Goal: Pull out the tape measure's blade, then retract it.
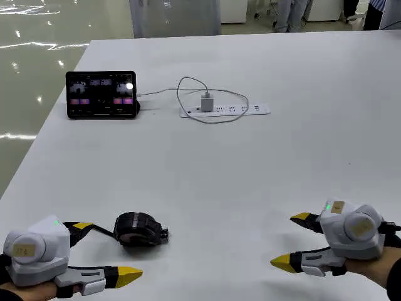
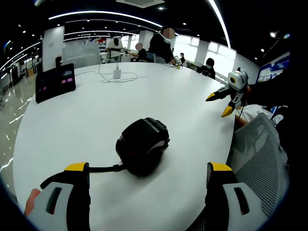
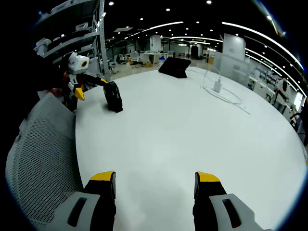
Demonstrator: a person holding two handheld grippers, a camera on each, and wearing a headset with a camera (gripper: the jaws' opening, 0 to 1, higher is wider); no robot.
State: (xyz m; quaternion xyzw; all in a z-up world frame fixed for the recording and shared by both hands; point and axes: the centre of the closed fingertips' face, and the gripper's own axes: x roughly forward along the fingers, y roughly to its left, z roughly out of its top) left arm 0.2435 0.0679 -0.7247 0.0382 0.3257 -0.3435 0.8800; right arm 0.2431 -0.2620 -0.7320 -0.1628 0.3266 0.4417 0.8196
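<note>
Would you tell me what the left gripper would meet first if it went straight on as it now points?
The left gripper would most likely meet the tape measure, just ahead between its open tongs.

Broad white table [image 1: 250,163] – glossy pale floor [image 1: 31,37] far left, catching light reflections. Grey mesh chair [image 3: 38,154] at near table edge. Dark ceiling, long strip lights [image 2: 106,12], small spot lamps. Bright windows [image 2: 211,50] far across room – metal shelving [image 3: 82,19] off left.

I'm seeing the tape measure [image 1: 139,229] lying at the table's [image 1: 250,163] near edge, with the tablet [image 1: 101,95] and power strip [image 1: 232,110] sitting behind it.
</note>
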